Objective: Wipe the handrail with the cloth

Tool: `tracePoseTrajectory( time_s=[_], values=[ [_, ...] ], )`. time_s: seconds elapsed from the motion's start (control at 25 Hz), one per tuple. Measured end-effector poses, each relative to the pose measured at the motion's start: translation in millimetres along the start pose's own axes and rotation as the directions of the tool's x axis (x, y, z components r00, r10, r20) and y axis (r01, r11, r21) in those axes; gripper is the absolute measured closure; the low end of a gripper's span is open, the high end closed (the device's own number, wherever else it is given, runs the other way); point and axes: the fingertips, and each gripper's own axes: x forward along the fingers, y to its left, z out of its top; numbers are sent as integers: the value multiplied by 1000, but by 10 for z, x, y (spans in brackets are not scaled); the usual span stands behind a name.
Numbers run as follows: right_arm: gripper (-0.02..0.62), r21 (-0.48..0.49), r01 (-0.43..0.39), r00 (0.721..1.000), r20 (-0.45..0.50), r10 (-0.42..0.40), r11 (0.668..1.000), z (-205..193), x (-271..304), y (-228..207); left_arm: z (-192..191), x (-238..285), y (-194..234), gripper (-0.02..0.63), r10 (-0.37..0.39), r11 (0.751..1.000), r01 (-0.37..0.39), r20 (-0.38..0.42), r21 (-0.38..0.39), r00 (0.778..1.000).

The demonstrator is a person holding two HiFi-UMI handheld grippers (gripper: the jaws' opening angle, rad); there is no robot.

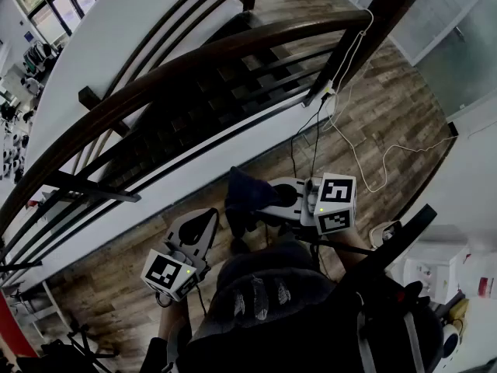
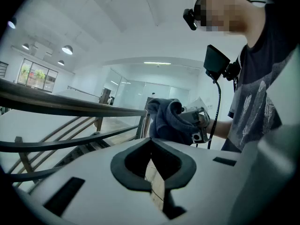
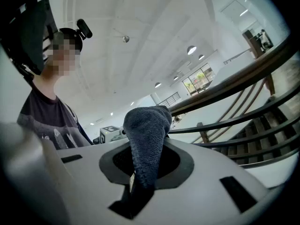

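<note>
My right hand-held gripper is clamped on the cloth, which bunches past the jaws as a wiping pad. The handrail is well ahead. My left hand-held gripper is closed and empty, probably held low as a spare.

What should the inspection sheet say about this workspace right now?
Surface: wood-plank floor beside a staircase.
Job's things: dark handrail; dark cloth, held clear of the rail.
Clutter: nothing seen by the rail.
Grippers: right gripper shut on the cloth; left gripper shut, nothing between its jaws.
Cables: white cable loose on the floor, running up a post.
Surroundings: white walls, ceiling lights, windows.
</note>
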Motion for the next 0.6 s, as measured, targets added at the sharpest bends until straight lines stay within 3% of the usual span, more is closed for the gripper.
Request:
tracePoseTrajectory(
  time_s=[0.2,0.4,0.48,0.6],
  values=[
    [535,19,53,998,21,-54,998,7,-156,-113,-25,77,15,598,-20,1000,20,-34,-3,999],
    [535,-5,139,989,58,-139,990,132,-632,-536,142,464,-96,598,-25,996,28,-35,85,999],
    [535,-74,285,957,71,-280,956,310,-1047,-1036,198,699,-136,598,-19,994,23,-37,106,999],
    [535,-174,526,850,81,-521,832,842,-1921,-2305,227,1179,-23,598,15,992,-7,-69,123,998]
  ],
)
